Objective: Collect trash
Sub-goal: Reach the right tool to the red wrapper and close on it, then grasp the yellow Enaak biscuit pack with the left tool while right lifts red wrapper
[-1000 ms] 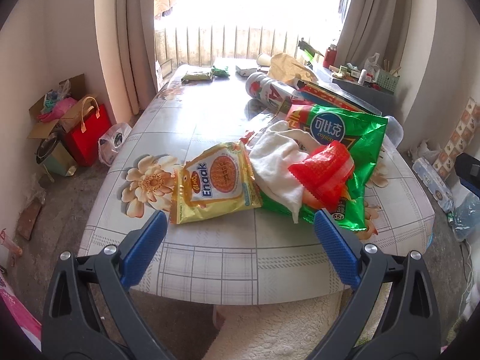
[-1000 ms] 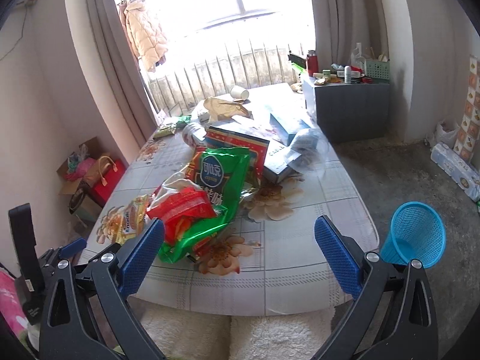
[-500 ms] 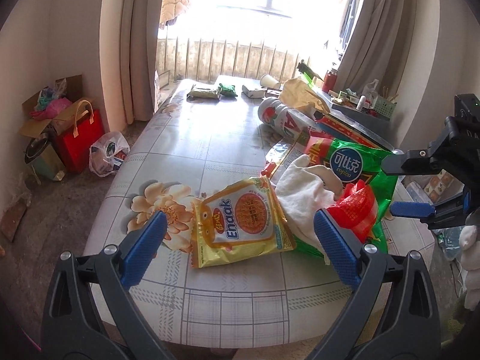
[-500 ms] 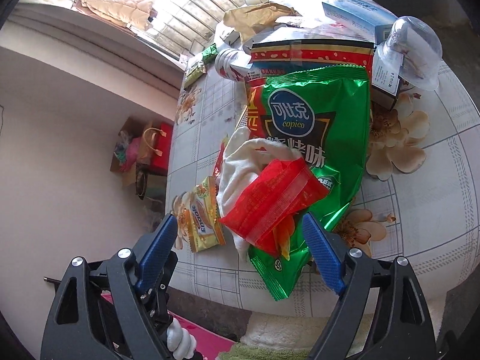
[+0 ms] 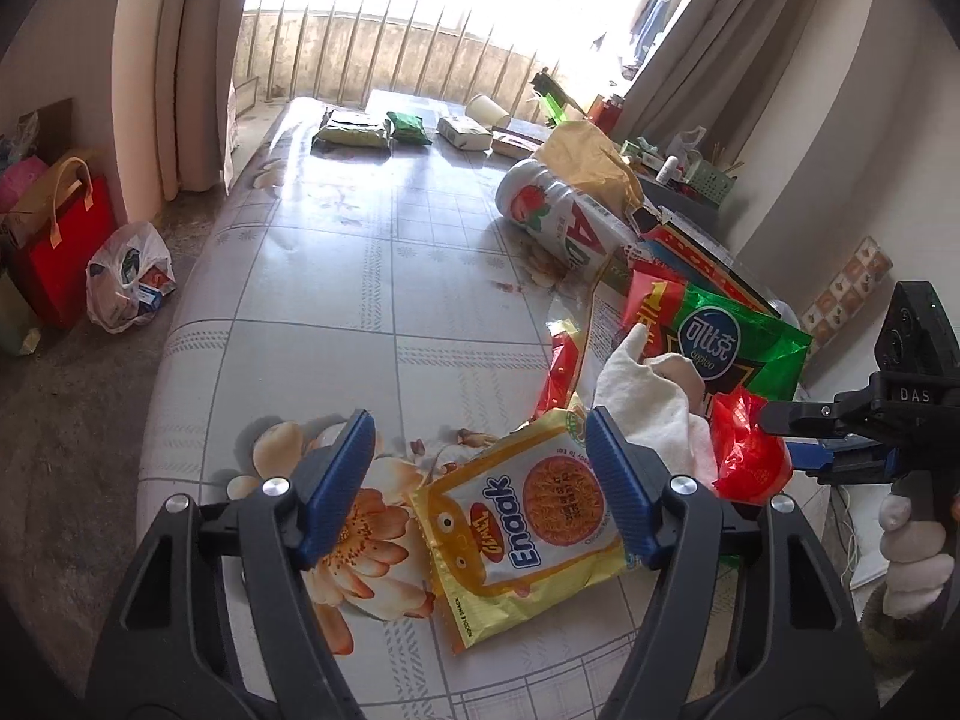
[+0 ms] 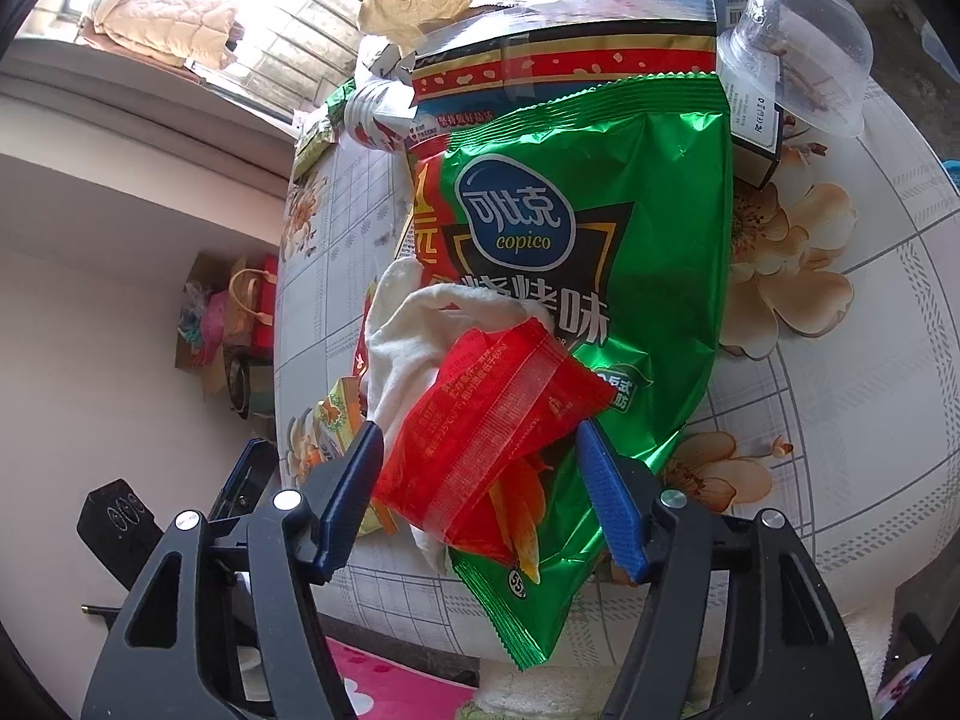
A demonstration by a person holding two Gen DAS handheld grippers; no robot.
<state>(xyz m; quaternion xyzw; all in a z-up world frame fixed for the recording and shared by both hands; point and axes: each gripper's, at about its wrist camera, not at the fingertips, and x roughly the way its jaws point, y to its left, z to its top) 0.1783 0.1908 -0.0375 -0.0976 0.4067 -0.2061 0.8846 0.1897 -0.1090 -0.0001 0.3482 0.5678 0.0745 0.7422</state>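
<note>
A yellow Enaak noodle packet [image 5: 528, 516] lies flat near the table's front edge. My left gripper [image 5: 480, 462] hovers over it with jaws closing: the right finger overlaps the packet's right edge, the left pad stands clear of it. A red see-through wrapper [image 6: 492, 420] rests on a white cloth [image 6: 408, 330] and a green Copico chip bag [image 6: 600, 210]. My right gripper [image 6: 477, 450] straddles the red wrapper, jaws closing, pads close to its edges without visibly squeezing it. The left wrist view shows the right gripper [image 5: 786, 441] at the red wrapper [image 5: 744, 450], held by a white-gloved hand [image 5: 912, 552].
The flower-print table [image 5: 336, 300] carries a fallen strawberry can [image 5: 558, 216], a brown paper bag [image 5: 588, 156], boxes and small packets at the far end. A clear plastic cup [image 6: 798, 48] sits on a box. A red carrier bag [image 5: 60, 240] and a plastic bag [image 5: 129, 276] stand on the floor at left.
Both grippers have come in closer to the table and their jaws have narrowed. The left now frames the yellow packet; the right has tipped down and rolled over the red wrapper.
</note>
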